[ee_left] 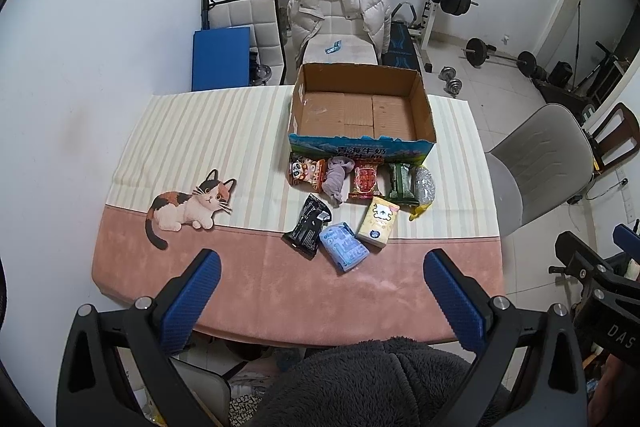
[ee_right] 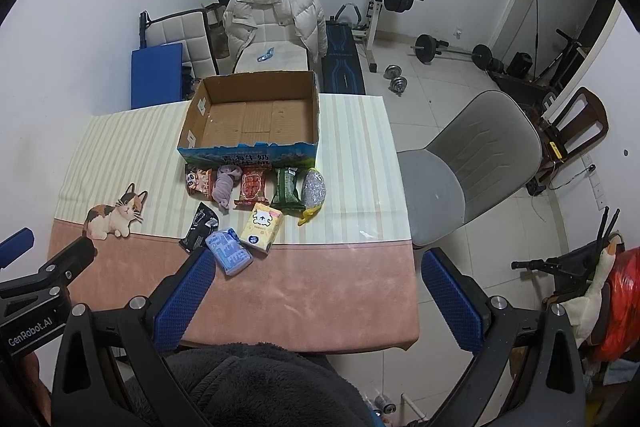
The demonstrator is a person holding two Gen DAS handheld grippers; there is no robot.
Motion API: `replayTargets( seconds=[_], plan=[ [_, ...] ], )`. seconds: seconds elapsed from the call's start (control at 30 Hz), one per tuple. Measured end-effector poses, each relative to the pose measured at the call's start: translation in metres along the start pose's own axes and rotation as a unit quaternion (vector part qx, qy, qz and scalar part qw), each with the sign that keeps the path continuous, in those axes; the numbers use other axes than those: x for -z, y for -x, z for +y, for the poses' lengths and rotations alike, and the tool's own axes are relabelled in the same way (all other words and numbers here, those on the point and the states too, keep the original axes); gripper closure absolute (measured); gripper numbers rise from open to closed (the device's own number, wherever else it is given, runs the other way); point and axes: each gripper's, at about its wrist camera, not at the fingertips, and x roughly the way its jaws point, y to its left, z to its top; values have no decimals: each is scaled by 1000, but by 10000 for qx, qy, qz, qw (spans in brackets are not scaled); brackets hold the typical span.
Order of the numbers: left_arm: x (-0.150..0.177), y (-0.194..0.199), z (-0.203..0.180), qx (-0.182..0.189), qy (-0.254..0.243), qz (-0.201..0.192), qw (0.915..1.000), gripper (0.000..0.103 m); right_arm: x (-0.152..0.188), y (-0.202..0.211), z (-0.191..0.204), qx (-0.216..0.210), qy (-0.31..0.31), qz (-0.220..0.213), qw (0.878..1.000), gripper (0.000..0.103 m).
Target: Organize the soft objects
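Both claws hang high over the near edge of the table, nothing picked yet. The left gripper (ee_left: 322,291) has its blue pads spread wide with nothing between them, and the right gripper (ee_right: 316,291) is just as wide and just as bare.

Out on the cat tablecloth (ee_left: 192,155), the soft things sit in a cluster at 12 o'clock from the left claw. Nearest is the blue tissue pack (ee_left: 344,247), with the black pouch (ee_left: 308,231) touching it at 9 o'clock and the yellow tissue pack (ee_left: 378,223) touching it at 2 o'clock. Behind them runs a row against the box front: a panda snack bag (ee_left: 306,173), a grey cloth bundle (ee_left: 336,179), a red packet (ee_left: 365,183), a green packet (ee_left: 402,183) and a silvery bag (ee_left: 424,187).

My read: the first pick is coming, and the blue tissue pack looks the easy opener. Best drop straight down over it, fingers straddling its narrow sides, and squeeze gently, since it should squash. Watch the neighbours; a skewed descent could drag the black pouch or the yellow pack along.

The cardboard box (ee_left: 362,143) sits at 12 o'clock beyond the row, top open, bare brown floor showing, nothing inside.
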Motion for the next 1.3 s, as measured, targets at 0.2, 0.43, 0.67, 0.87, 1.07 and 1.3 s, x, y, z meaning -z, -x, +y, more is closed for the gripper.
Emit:
replayTargets(
  seconds=[0.2, 0.43, 0.67, 0.87, 1.07, 1.3],
  plan=[
    [-1, 1, -4, -8, -3, -25, 10000, 0, 0, 2, -1, -36, 15, -3, 10000, 0],
    [0, 2, -4, 3, 10, -30, 10000, 0, 0, 5, -1, -40, 30, -22, 10000, 0],
    [1, 2, -4, 9, 5, -26, 10000, 0, 0, 7, -1, -60, 29, -42, 10000, 0],
    [2, 0, -7, 24, 0, 13, 10000, 0, 0, 3, -2, -149, -25, -49, 9999, 0],
    [-21, -41, 10, -205, 107, -69, 9997, 0, -12, -63, 0, -360, -135, 269, 9989, 0],
    [-34, -184, 44, -680, -208, 841, 9939, 0, -11, -235, 26, -1127, -335, 1667, 9790, 0]
  ],
)
